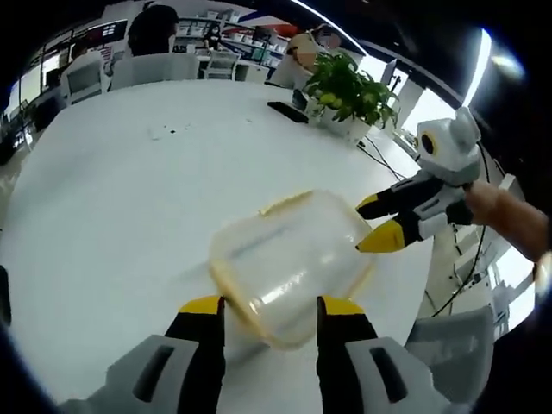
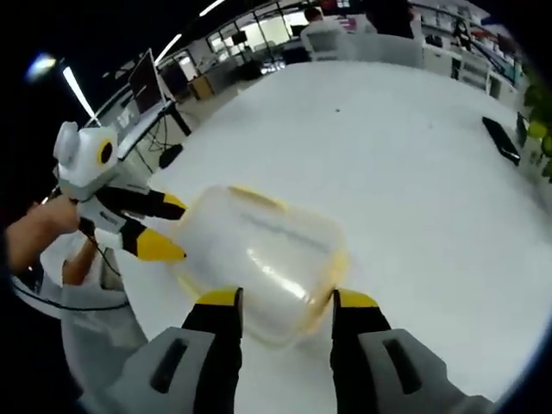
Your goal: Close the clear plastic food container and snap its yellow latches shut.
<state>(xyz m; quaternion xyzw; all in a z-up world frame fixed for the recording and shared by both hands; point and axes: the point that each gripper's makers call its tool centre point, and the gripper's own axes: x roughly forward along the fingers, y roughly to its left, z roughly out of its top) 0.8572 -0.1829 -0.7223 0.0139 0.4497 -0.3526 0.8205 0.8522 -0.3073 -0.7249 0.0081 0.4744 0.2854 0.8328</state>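
On the smooth white round table (image 1: 129, 198), near its edge, sits the clear rounded-rectangular plastic food container with yellow rim latches (image 1: 289, 263), lid on. The left gripper (image 1: 272, 309), black jaws with yellow tips, stands open about the container's width, its tips at the near end; contact can't be confirmed. The right gripper (image 2: 285, 300) is likewise spread, flanking the opposite end. The container's glossy walls are translucent; whether the latches are snapped is unclear. A potted green leafy plant (image 1: 349, 90) stands at the far edge.
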